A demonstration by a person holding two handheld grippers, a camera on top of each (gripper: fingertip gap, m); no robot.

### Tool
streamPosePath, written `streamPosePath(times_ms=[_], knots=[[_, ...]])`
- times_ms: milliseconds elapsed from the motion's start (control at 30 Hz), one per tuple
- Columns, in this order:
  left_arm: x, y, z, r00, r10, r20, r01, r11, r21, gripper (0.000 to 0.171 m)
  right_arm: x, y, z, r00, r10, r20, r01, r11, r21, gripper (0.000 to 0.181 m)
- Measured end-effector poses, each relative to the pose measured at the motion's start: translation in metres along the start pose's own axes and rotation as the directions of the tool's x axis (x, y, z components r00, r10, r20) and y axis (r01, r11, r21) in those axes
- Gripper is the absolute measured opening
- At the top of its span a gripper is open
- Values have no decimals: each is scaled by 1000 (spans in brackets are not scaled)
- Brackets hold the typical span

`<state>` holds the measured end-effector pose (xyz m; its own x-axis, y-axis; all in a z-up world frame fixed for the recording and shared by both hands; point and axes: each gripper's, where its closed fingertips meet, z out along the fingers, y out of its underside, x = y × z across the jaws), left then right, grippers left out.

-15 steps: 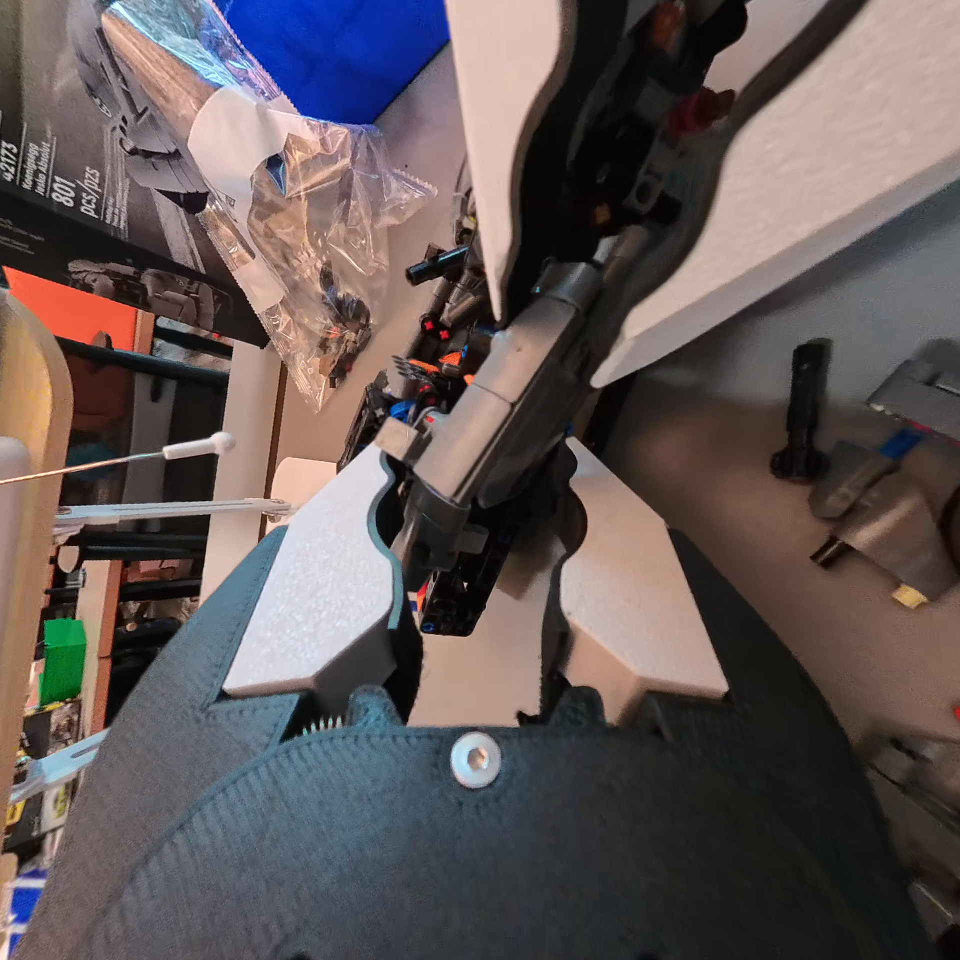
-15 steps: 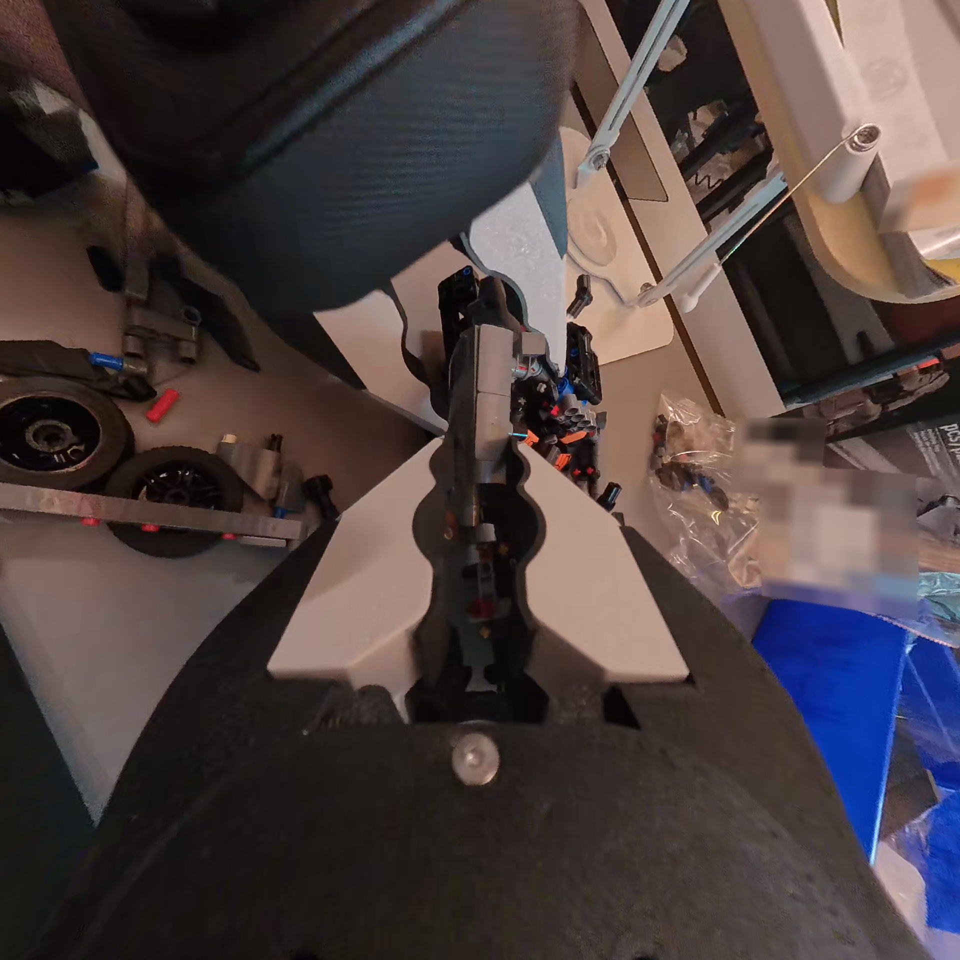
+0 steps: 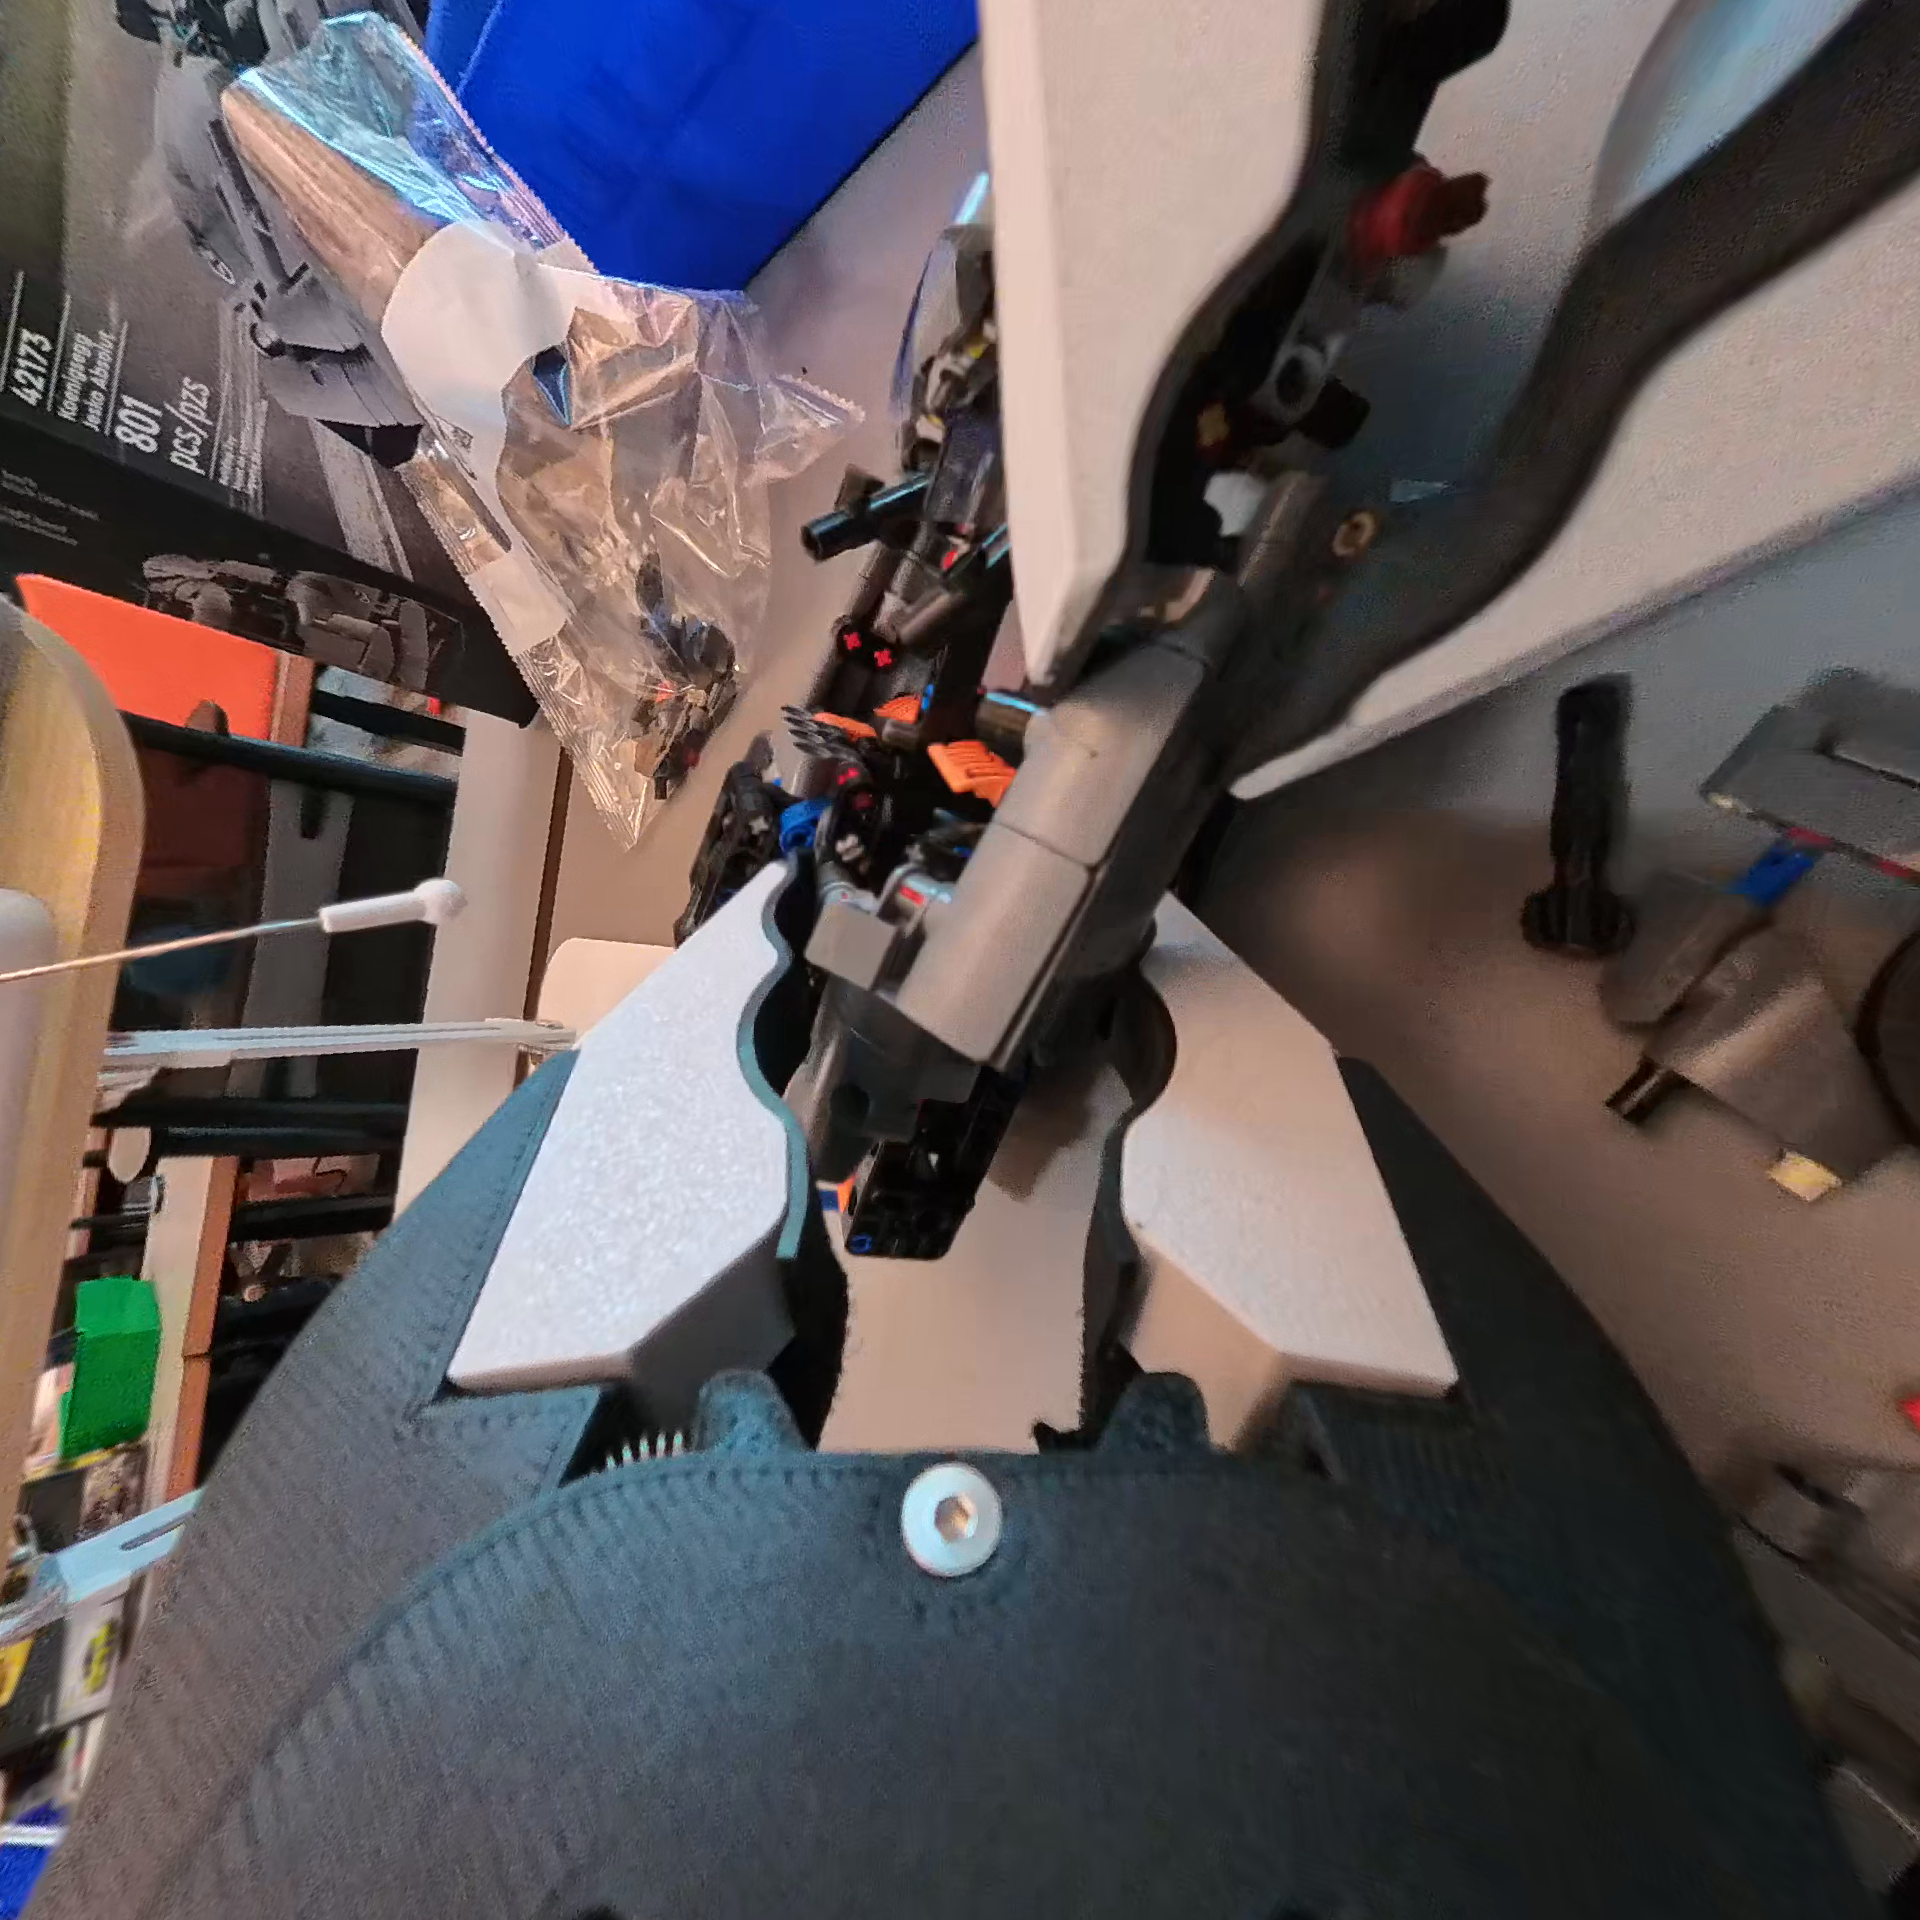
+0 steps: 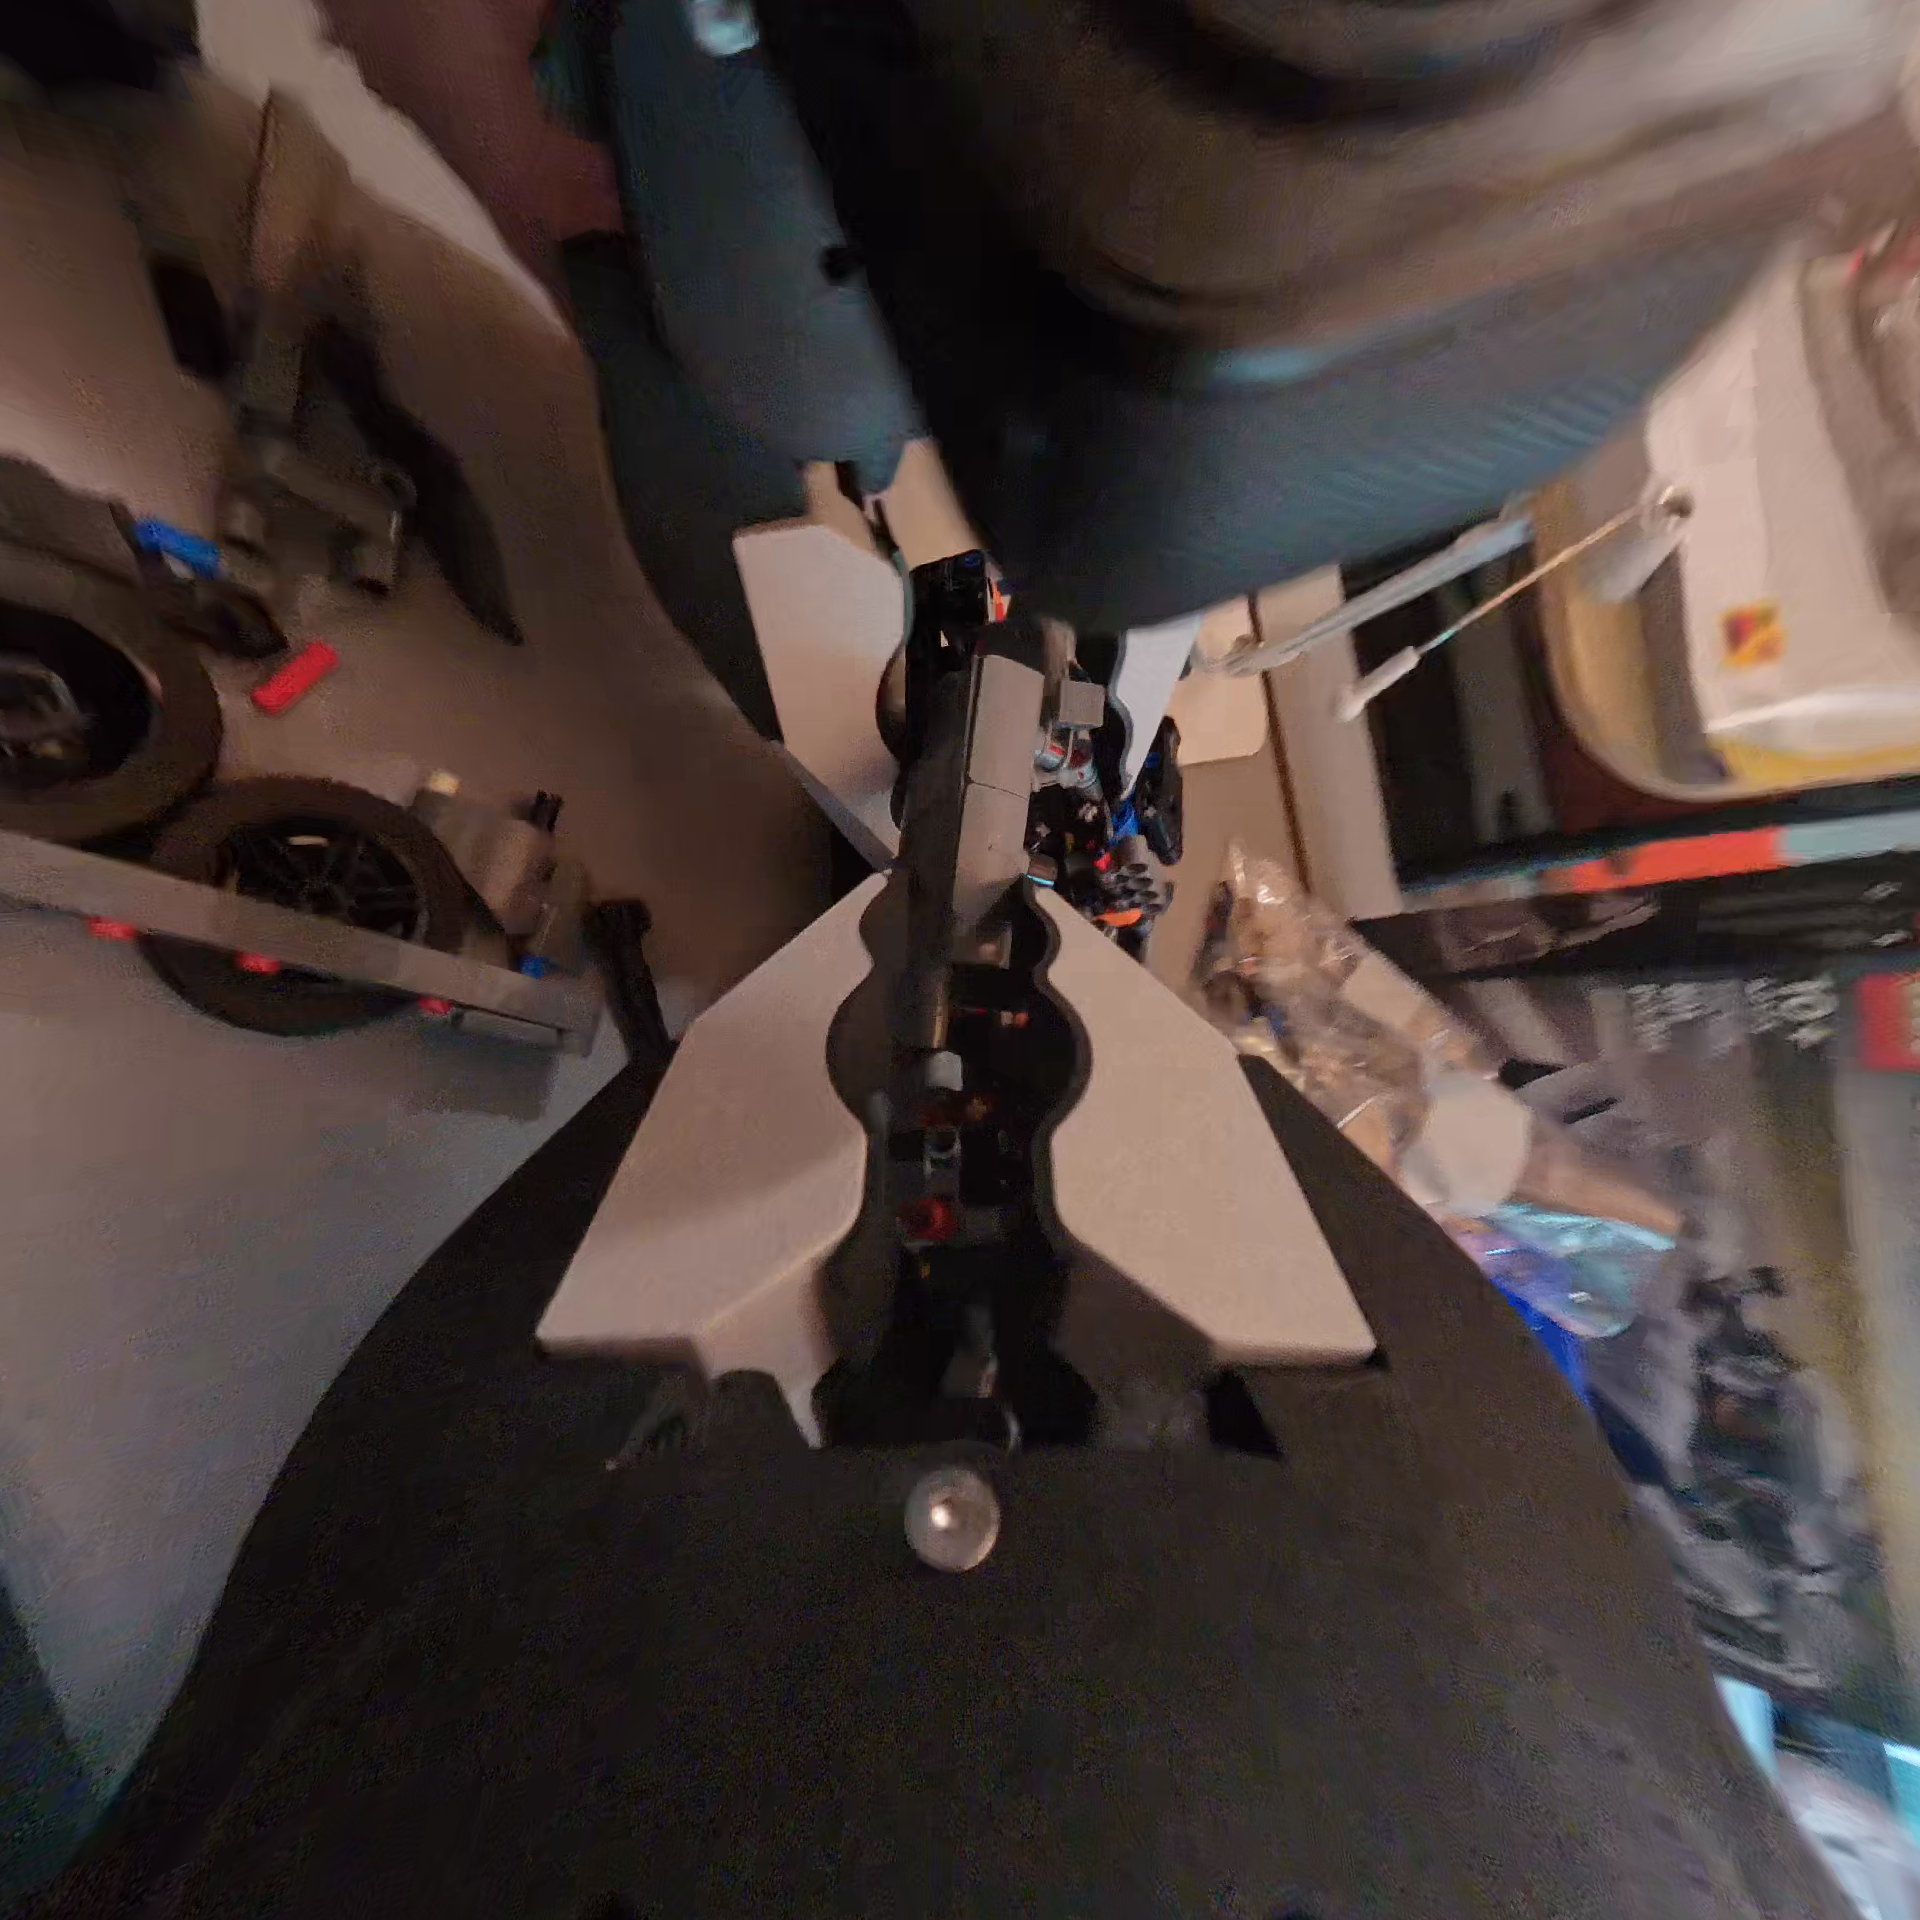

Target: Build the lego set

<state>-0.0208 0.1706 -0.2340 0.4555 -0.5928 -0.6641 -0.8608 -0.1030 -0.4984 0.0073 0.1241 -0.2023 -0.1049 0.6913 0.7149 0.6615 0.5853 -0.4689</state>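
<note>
A half-built lego car assembly (image 3: 1039, 894) of grey panels and black beams with orange, red and blue bits is held above the table between both grippers. My left gripper (image 3: 966, 935) is shut on its near end. My right gripper comes in from the top of the left wrist view, with one white finger (image 3: 1081, 312) clamped on the far end. In the right wrist view, which is blurred, my right gripper (image 4: 956, 914) is shut on the assembly (image 4: 977, 769). The left gripper's dark body (image 4: 1195, 364) hangs over its far end.
Two black wheels (image 4: 312, 894) and a long grey panel (image 4: 291, 935) lie on the table at left, with a red pin (image 4: 296, 663) nearby. A clear bag of parts (image 3: 623, 499) and the set's box (image 3: 156, 312) lie beside a blue object (image 3: 707, 125). Loose grey pieces (image 3: 1745, 997) lie to the right. The tips of one gripper are about 6 cm away from the tips of the other. The right tips stand about 11 cm off the red pin (image 4: 296, 663).
The right wrist view has become blurred and has shifted, with the left gripper's body looming larger over the assembly. Both grippers keep their hold. The left wrist view is almost unchanged.
</note>
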Motion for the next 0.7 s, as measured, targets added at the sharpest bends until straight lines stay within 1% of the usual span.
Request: streamPosePath(times_ms=[33,133,167,233,267,300,333,400,433,500,533,600,633,700], knots=[[0,0,0,1000,1,1,-1,1000,1,55,2,0,0,999,32,5,-32,999,14,16],[-1,-3,-1,1000,-3,2,3,1000,13,55,13,7,-2,965,246,93,-253,966,63,19],[-1,-4,0,1000,-2,4,2,1000,17,55,15,10,-3,954,278,114,-287,955,71,21],[-1,-5,0,1000,6,10,-6,1000,9,55,24,6,-15,949,291,120,-306,943,134,21],[-2,-3,0,1000,10,14,-10,1000,0,55,28,7,-20,948,299,114,-313,939,141,32],[-3,-1,0,1000,5,16,-5,1000,-1,55,28,12,-23,950,291,110,-304,944,131,41],[-4,0,0,1000,-9,15,9,1000,-2,55,26,16,-24,958,268,105,-280,951,128,40],[-4,-2,-1,999,-36,0,36,999,12,55,20,15,-26,973,214,87,-224,965,139,39],[-4,-3,-1,999,-40,-4,40,999,11,55,16,15,-25,977,198,78,-206,971,123,40],[-4,-3,-1,999,-47,-17,47,999,1,55,15,26,-16,986,166,34,-168,984,52,45],[-4,-4,-1,998,-59,-25,58,998,-5,55,17,32,-13,989,149,5,-149,989,19,43],[-4,-6,-1,996,-74,-50,73,997,-19,54,23,31,-15,991,128,-26,-128,991,29,28],[-5,-7,-2,994,-85,-65,83,996,-29,55,25,29,-16,991,126,-34,-125,991,37,24],[-7,-11,-2,987,-128,-102,124,991,-41,55,26,33,-12,991,131,-39,-131,991,11,21]])
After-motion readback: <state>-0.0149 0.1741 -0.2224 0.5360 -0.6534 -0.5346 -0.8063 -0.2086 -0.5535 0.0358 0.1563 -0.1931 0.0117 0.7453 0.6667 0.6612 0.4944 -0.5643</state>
